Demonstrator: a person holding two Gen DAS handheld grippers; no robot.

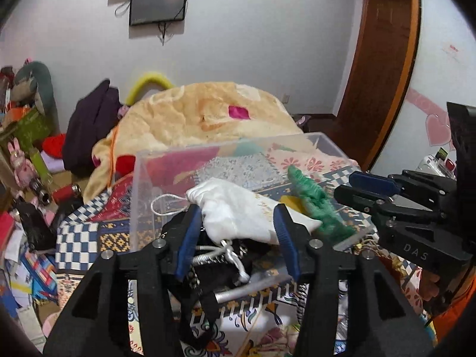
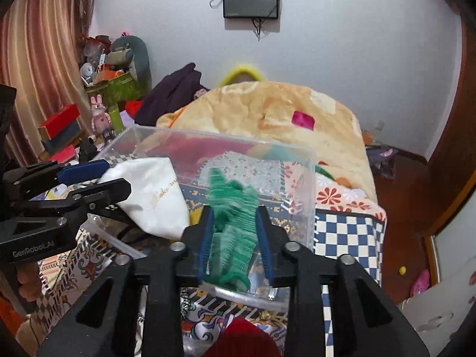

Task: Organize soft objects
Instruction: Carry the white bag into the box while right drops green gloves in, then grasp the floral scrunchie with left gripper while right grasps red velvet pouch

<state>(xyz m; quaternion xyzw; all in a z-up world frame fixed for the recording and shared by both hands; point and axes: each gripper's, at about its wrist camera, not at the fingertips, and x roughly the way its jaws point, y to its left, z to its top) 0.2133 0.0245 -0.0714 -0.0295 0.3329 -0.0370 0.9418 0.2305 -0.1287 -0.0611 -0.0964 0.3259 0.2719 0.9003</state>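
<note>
A white drawstring pouch (image 1: 238,208) is seen at the centre of the left wrist view, lying over the near edge of a clear plastic box (image 1: 166,160) that stands on the patterned bedspread (image 1: 80,238). The left hand-held gripper (image 1: 236,235) is set about halfway open around the pouch — the blue pads flank it, and no pressing on the cloth can be made out. In the right wrist view, a green fuzzy piece (image 2: 235,223) is found at the lower centre, hanging into the box between the fingers of the right hand-held gripper (image 2: 235,238), which stand narrowly apart; whether the pads touch it cannot be told, as the piece is blurred.

Both things are judged light, limp and easily crushed without harm. The pouch would likely sag and slide if taken by a corner, so its bunched neck near the cord (image 1: 166,203) is judged the surest hold. The green piece is fluffy and may slip — a grip across its middle would be preferred.
</note>
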